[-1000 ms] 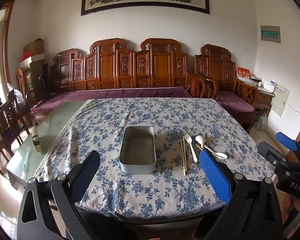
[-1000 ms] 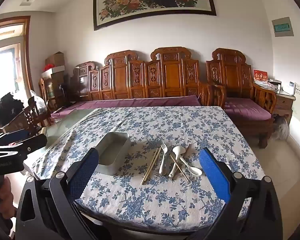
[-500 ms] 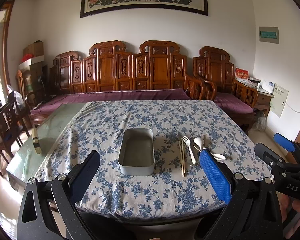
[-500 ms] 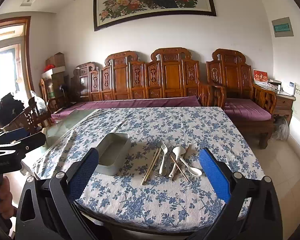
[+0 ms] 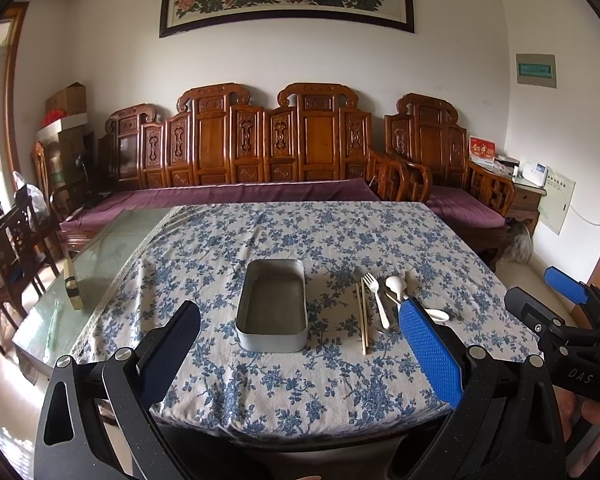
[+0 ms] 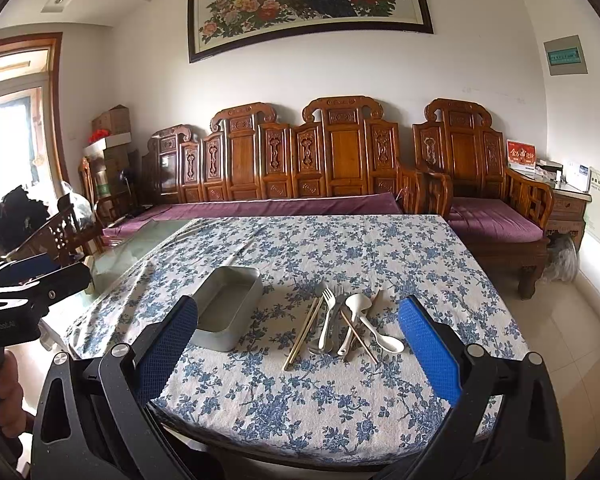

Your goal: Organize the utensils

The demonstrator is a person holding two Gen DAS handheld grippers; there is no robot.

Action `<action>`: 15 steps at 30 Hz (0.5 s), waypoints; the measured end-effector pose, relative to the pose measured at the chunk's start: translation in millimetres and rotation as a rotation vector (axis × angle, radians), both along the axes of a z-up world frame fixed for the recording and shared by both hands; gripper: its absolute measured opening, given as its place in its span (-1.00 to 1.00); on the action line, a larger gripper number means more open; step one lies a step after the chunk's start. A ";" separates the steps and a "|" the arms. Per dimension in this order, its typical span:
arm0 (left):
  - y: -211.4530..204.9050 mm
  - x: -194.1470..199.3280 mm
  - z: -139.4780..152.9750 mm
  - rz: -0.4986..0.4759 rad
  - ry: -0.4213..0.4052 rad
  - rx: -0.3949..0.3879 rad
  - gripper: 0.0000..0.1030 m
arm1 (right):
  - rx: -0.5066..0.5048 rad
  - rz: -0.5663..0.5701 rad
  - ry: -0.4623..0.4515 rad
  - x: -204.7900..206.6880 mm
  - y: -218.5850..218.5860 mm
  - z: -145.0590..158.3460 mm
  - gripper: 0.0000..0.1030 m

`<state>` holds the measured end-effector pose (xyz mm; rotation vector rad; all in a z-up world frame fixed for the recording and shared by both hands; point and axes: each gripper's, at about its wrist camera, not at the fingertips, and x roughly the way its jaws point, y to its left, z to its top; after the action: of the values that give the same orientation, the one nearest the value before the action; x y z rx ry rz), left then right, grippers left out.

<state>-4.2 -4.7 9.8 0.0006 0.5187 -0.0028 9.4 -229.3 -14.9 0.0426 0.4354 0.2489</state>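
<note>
An empty grey metal tin (image 5: 274,308) (image 6: 228,308) stands on the blue-flowered tablecloth (image 5: 300,240) (image 6: 340,248). To its right lies a heap of utensils: wooden chopsticks (image 5: 363,318) (image 6: 302,334), forks (image 5: 376,300) (image 6: 327,316) and white spoons (image 5: 396,286) (image 6: 374,330). My left gripper (image 5: 300,352) is open and empty, short of the table's near edge, facing the tin. My right gripper (image 6: 298,354) is open and empty, facing the utensils. Each gripper shows at the edge of the other's view.
The cloth leaves a glass strip (image 5: 100,252) bare on the table's left side, where a small block (image 5: 73,286) lies. A carved wooden bench (image 5: 260,152) with purple cushions runs behind the table. Wooden chairs (image 5: 16,236) stand at the left.
Both grippers have edged slightly toward the table. Their jaws have stayed open and nothing on the table has moved.
</note>
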 end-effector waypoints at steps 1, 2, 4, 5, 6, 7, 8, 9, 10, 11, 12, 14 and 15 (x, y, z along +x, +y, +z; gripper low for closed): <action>0.0 0.2 0.2 0.000 0.000 0.000 0.87 | 0.001 0.000 -0.001 -0.3 -0.1 0.1 0.95; 0.1 0.5 0.2 -0.001 -0.001 0.000 0.87 | 0.000 0.001 -0.001 -0.2 0.0 0.1 0.95; 0.3 1.2 0.1 -0.001 -0.001 0.001 0.87 | 0.001 0.001 -0.001 -0.3 -0.2 0.1 0.95; 0.6 1.6 0.0 -0.001 0.000 0.001 0.87 | 0.001 0.001 -0.001 -0.3 -0.1 0.0 0.95; 0.9 2.1 -0.1 -0.001 0.000 0.001 0.87 | 0.000 0.001 -0.001 -0.1 -0.1 0.0 0.95; -0.9 1.6 0.1 -0.001 0.001 0.001 0.87 | 0.000 0.001 -0.001 -0.3 -0.1 0.0 0.95; -2.0 -0.1 1.1 -0.001 0.000 0.002 0.87 | 0.000 0.001 -0.002 -0.2 0.0 -0.1 0.95; -1.6 -0.7 0.7 -0.001 -0.001 0.002 0.88 | 0.000 0.000 -0.001 0.0 -0.1 -0.2 0.95; -1.9 -0.6 1.0 -0.001 -0.001 0.002 0.87 | 0.001 0.000 -0.001 -0.2 -0.1 -0.1 0.95; -1.8 -0.7 0.8 -0.002 -0.001 0.002 0.87 | 0.001 0.000 -0.002 -0.4 0.0 0.0 0.95; -1.9 -0.7 0.8 -0.001 -0.001 0.002 0.87 | 0.000 0.000 -0.001 -0.2 0.2 -0.1 0.95; -2.0 -0.7 0.6 -0.001 -0.001 0.002 0.87 | -0.001 0.001 -0.002 -0.2 0.1 -0.2 0.95; -2.0 -0.8 0.5 -0.001 -0.001 0.002 0.87 | 0.000 0.001 -0.002 -0.2 0.0 -0.3 0.95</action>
<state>-5.1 -6.7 10.3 0.0029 0.5177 -0.0030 9.2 -229.3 -15.2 0.0419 0.4333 0.2499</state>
